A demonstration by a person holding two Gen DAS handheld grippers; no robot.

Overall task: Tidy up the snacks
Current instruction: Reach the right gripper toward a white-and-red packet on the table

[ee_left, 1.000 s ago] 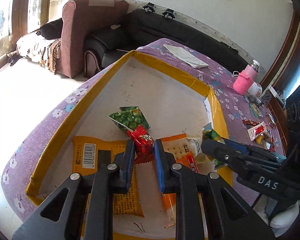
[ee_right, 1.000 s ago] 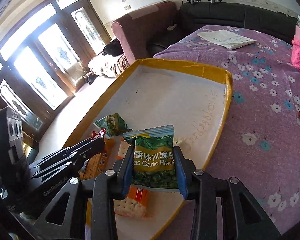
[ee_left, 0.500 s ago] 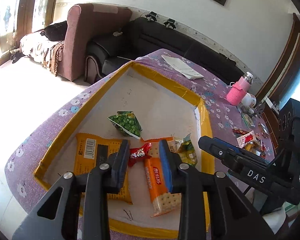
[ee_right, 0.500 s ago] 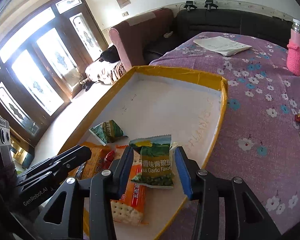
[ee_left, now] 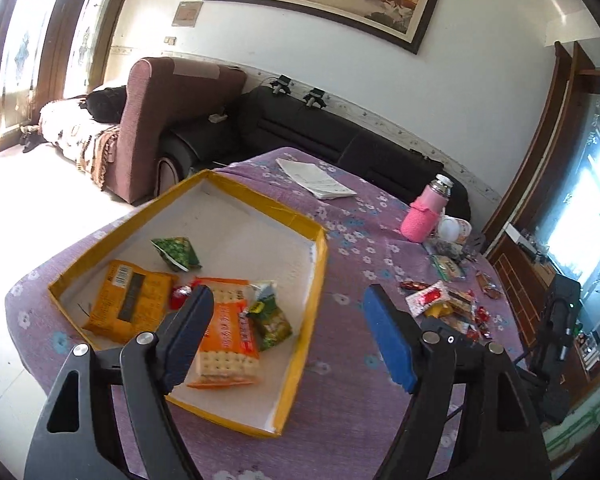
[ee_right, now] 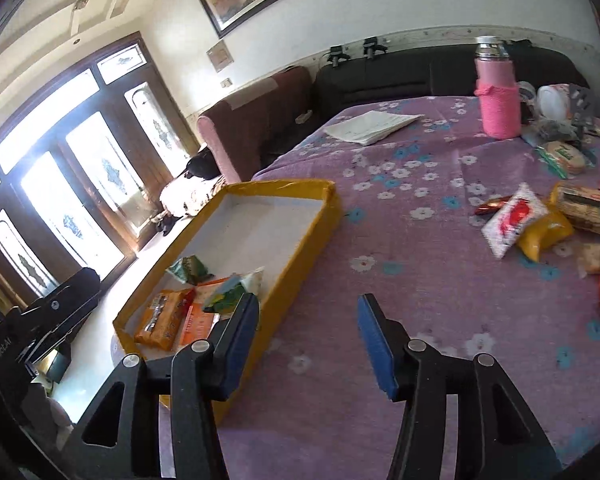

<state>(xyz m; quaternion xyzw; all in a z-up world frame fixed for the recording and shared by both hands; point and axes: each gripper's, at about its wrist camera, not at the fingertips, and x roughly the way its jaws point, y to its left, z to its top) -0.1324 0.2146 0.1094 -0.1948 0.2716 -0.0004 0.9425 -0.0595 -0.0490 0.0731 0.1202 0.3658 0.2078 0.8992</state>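
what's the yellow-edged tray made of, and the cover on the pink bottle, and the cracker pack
Tray: probably cardboard, matte white inside, rims wrapped in glossy, wrinkled yellow tape.
Pink bottle: shiny metal cap; the sleeve looks knitted or crocheted yarn, with a fuzzy ribbed texture.
Cracker pack: thin glossy plastic film, orange print above, clear below, crackers showing through.

Glossy plastic snack packets (ee_left: 228,328) lie in a seemingly cardboard tray (ee_left: 320,256) on matt cloth (ee_right: 420,280).
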